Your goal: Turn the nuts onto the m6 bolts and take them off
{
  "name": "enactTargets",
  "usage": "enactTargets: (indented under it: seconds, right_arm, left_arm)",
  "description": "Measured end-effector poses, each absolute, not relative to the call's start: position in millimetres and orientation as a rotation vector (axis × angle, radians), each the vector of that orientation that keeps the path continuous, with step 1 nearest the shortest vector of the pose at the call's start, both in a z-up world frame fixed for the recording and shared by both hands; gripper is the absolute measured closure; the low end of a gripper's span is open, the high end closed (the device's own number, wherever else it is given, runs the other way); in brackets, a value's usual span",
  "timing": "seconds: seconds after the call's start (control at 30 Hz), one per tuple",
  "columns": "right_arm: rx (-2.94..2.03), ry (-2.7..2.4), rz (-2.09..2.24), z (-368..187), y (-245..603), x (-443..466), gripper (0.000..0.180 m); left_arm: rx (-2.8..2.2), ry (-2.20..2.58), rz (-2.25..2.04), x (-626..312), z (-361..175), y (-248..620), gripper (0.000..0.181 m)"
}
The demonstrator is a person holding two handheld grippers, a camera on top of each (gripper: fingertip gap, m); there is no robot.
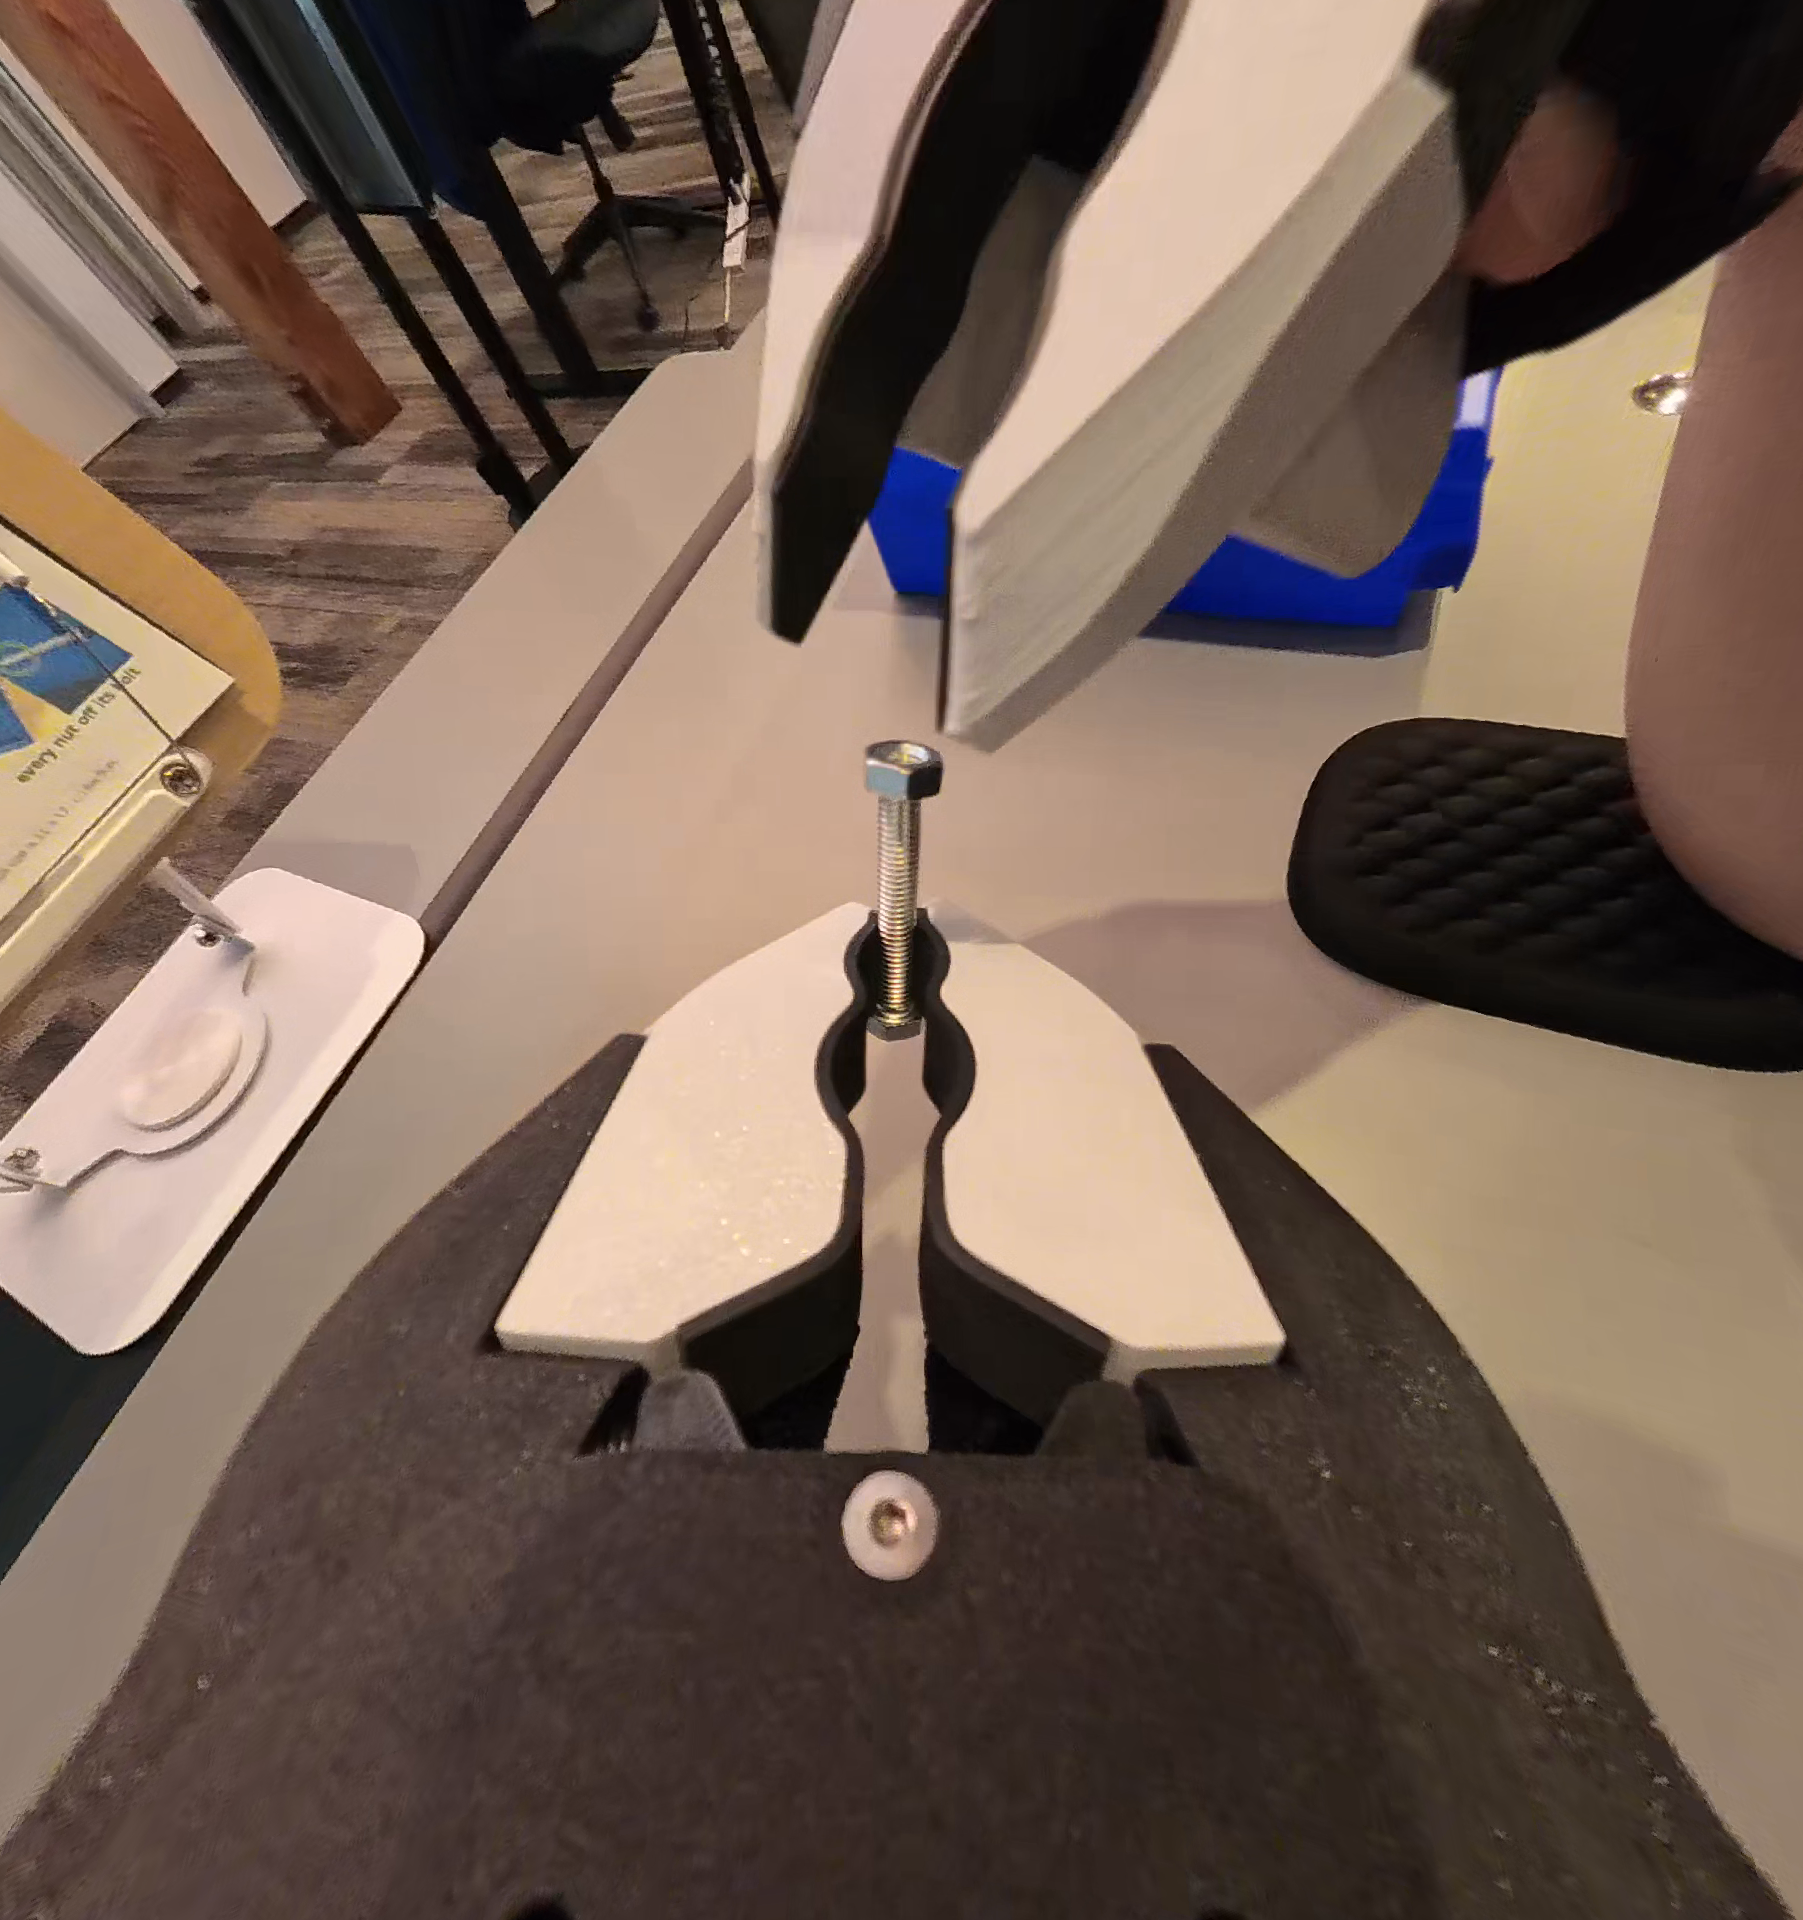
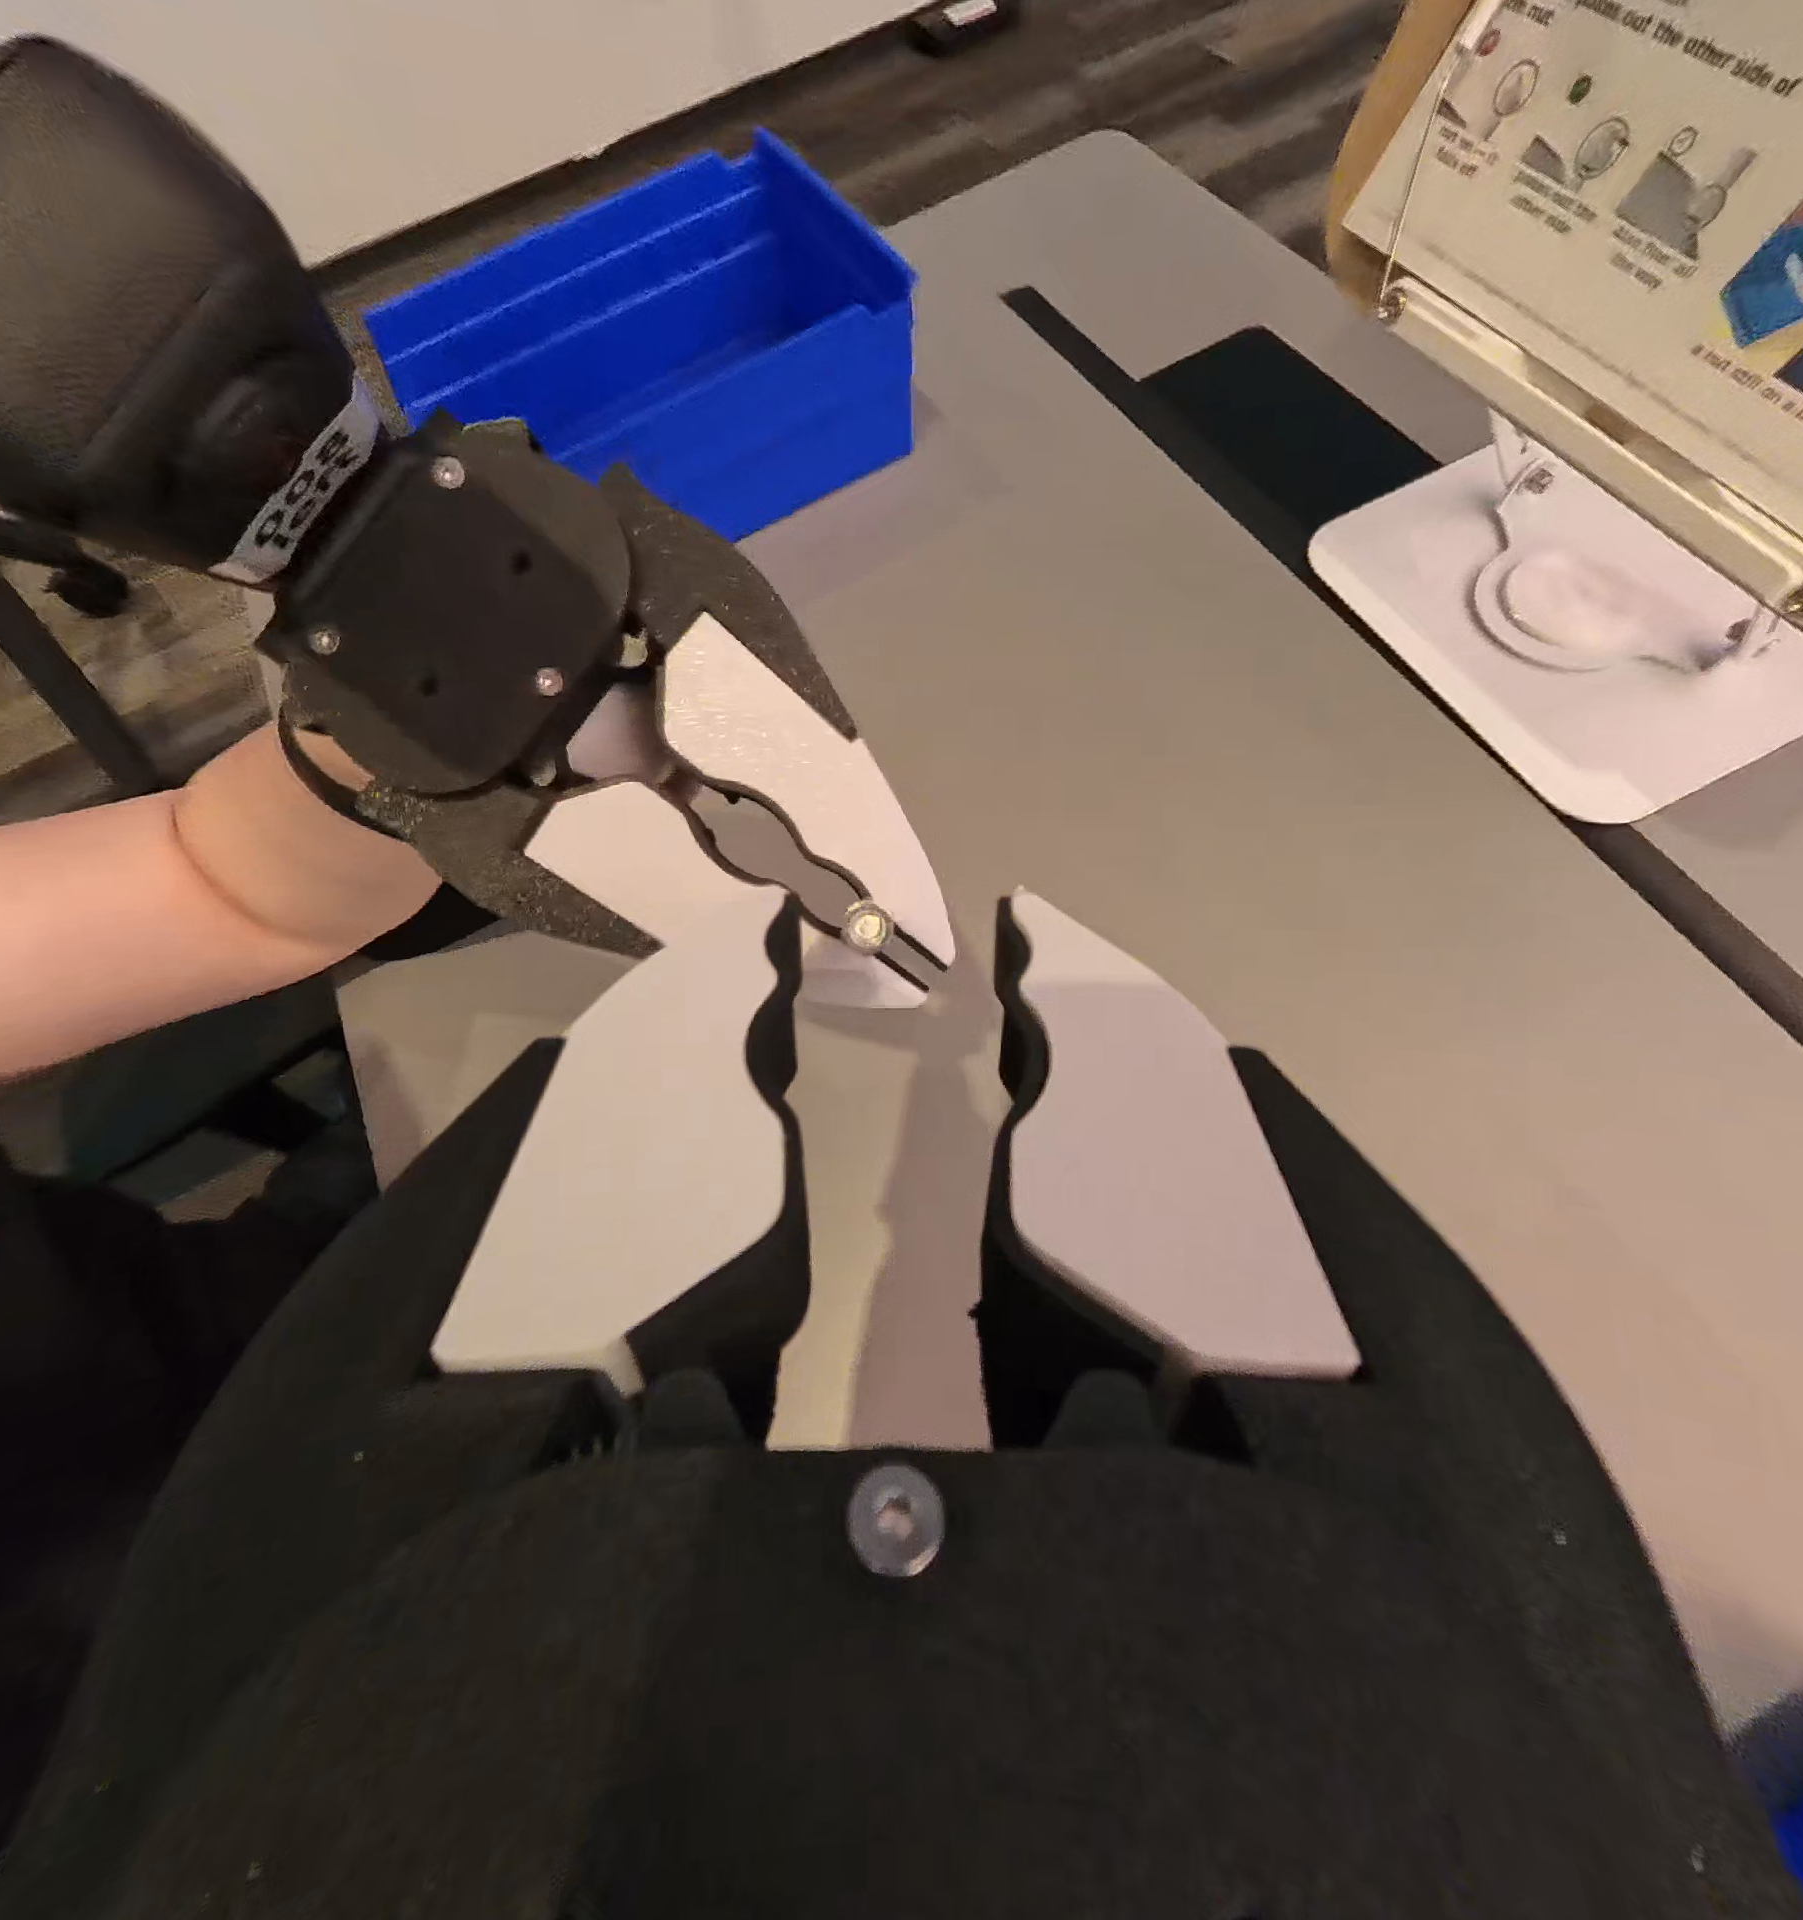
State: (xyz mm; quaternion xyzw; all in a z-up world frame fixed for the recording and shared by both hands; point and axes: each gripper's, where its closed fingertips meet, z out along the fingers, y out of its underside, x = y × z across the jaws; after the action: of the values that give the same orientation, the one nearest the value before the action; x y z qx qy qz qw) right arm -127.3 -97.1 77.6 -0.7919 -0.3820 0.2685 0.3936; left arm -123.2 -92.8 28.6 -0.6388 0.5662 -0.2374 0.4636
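Note:
My left gripper (image 1: 897, 920) is shut on a silver M6 bolt (image 1: 897, 904), gripping its shank just ahead of the head. The threaded end sticks out forward with a hex nut (image 1: 903, 770) at its tip. My right gripper (image 1: 876, 675) hangs open just beyond the nut, fingertips apart and not touching it. In the right wrist view my right gripper (image 2: 902, 914) is open. The nut (image 2: 866, 925) shows end-on between its fingertips, nearer the left finger (image 2: 668, 1122). The left gripper (image 2: 923, 961) comes in from the left, held by a gloved hand.
A blue bin (image 2: 668, 343) stands on the grey table (image 2: 1240, 935) behind the grippers; it also shows in the left wrist view (image 1: 1292, 592). A sign stand with a white base (image 2: 1583, 644) is on the table's side. A black chair armrest (image 1: 1551, 883) is close by. Some 5 cm of space lies between my two pairs of fingers.

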Motion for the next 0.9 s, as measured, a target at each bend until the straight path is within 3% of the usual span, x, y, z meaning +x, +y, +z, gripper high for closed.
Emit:
enactTargets:
  seconds: [0.1,0.37,0.5,0.9]
  right_arm:
    - [-2.045,-0.966,0.703,71.9,-97.3,-131.4,0.155]
    - [-2.083,-0.991,0.627,63.5,-95.7,-127.4,0.157]
    - [-2.069,-1.064,0.634,61.7,-101.7,-131.8,0.17]
    - [-1.595,-1.682,0.809,68.9,-166.3,-142.9,0.17]
  left_arm:
    - [-1.58,1.392,-0.587,-122.4,25.9,-92.2,0.177]
    - [-1.583,1.392,-0.59,-122.8,25.6,-91.5,0.176]
    - [-1.587,1.396,-0.595,-122.9,24.9,-92.0,0.176]
    - [-1.486,1.753,-1.067,-133.2,31.0,-169.3,0.176]
